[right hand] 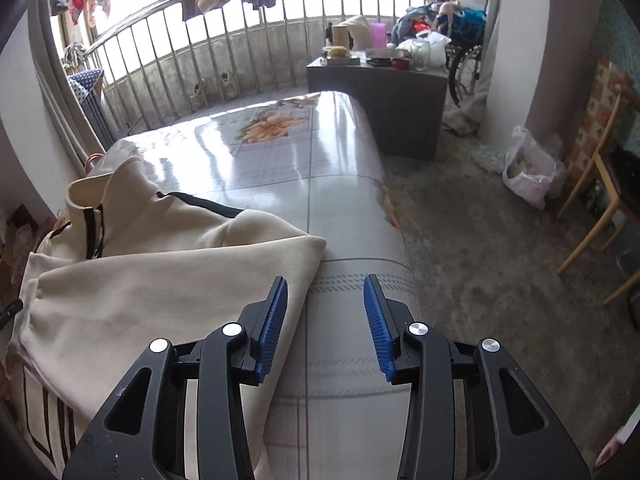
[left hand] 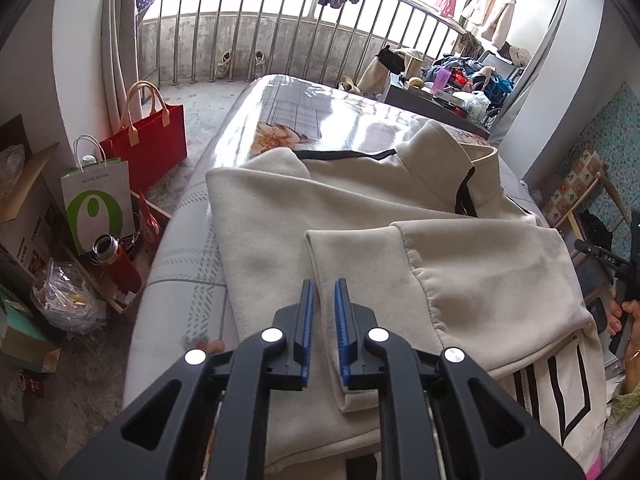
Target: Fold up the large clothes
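Jacket lies half-folded on table, sleeve across its front. Left tool slightly parted above sleeve, gripping nothing; right tool released beside jacket's right edge. Risk: loose sleeve may slide, undoing the fold.

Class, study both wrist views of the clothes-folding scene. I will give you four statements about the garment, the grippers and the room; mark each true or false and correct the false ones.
1. The cream jacket lies on the table. True.
2. The right gripper is clamped on the jacket. False: its jaws stand apart over the table, beside the jacket's edge.
3. A red tote bag stands on the floor. True.
4. The left gripper holds a bottle. False: nothing is gripped; it hovers over the folded sleeve.
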Demonstrator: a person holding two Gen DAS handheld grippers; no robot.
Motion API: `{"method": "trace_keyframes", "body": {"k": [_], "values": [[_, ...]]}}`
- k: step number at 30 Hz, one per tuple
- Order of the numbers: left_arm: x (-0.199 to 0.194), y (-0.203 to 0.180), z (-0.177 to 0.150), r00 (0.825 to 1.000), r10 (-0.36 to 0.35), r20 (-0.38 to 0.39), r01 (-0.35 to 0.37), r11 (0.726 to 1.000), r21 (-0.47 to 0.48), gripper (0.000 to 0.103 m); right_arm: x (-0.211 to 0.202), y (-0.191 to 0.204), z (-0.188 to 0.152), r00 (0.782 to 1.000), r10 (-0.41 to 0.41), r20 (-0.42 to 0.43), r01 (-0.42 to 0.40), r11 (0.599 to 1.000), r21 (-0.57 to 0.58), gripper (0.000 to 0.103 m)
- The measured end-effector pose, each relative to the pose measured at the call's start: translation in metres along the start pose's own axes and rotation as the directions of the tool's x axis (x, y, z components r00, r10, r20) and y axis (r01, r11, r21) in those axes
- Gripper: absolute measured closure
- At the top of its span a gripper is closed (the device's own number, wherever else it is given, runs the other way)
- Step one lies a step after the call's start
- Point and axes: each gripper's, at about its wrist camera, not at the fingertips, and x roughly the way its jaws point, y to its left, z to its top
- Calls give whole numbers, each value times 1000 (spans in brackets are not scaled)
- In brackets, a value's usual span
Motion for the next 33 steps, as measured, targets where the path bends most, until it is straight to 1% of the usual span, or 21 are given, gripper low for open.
{"method": "trace_keyframes", "body": {"k": [1, 2, 3, 4, 5, 7, 8, 10, 13, 16, 19, 20, 22, 25, 26, 28, 30, 33], "values": [[-8, -1, 0, 1000, -5, 6, 4, 1000, 5, 85, -14, 5, -4, 1000, 10, 9, -10, 1000, -13, 49], [-16, -1, 0, 1000, -9, 10, 9, 1000, 4, 81, -28, 11, -9, 1000, 25, 15, -25, 999, -27, 41], [-26, -1, -2, 1000, -9, 13, 9, 1000, 4, 79, -43, 17, -16, 999, 46, 22, -45, 998, -46, 40], [-36, -1, -4, 1000, -3, 15, 3, 1000, 5, 73, -59, 25, -25, 998, 65, 25, -63, 996, -68, 37], [-47, -1, -9, 1000, 6, 18, -6, 1000, 9, 68, -70, 32, -35, 997, 77, 22, -75, 993, -89, 32], [-67, -1, -23, 1000, 20, 19, -21, 1000, 16, 63, -90, 49, -60, 996, 94, 6, -92, 988, -125, 28], [-76, 0, -31, 1000, 25, 15, -25, 1000, 17, 60, -97, 58, -75, 994, 108, -17, -109, 984, -142, 28], [-93, 1, -53, 999, 36, -5, -36, 999, 15, 58, -105, 74, -106, 989, 134, -68, -143, 978, -153, 28], [-112, 4, -92, 998, 54, -39, -54, 998, 11, 57, -111, 97, -153, 978, 164, -131, -184, 971, -155, 27], [-130, 6, -129, 992, 115, -53, -114, 993, 23, 57, -117, 120, -189, 979, 144, -144, -170, 969, -182, 27], [-148, 12, -157, 986, 162, -43, -161, 987, 21, 57, -119, 129, -212, 979, 139, -149, -163, 973, -163, 27], [-154, 14, -166, 985, 170, -38, -169, 985, 19, 57, -120, 133, -217, 977, 145, -157, -170, 973, -159, 27], [-162, 17, -180, 982, 183, -41, -182, 983, 19, 57, -123, 140, -227, 978, 133, -161, -157, 976, -152, 27], [-163, 20, -201, 981, 178, -78, -178, 984, 7, 57, -124, 144, -230, 979, 128, -158, -151, 978, -144, 27], [-163, 21, -206, 983, 165, -85, -166, 986, -8, 57, -125, 145, -229, 979, 132, -157, -154, 979, -135, 27], [-164, 22, -213, 986, 137, -93, -141, 989, -37, 57, -130, 145, -228, 974, 169, -154, -186, 977, -108, 27], [-167, 21, -218, 988, 124, -92, -129, 991, -49, 57, -135, 149, -228, 970, 197, -143, -212, 972, -99, 27], [-170, 18, -224, 992, 74, -104, -82, 994, -76, 58, -147, 162, -230, 962, 243, -123, -259, 957, -132, 27]]}}
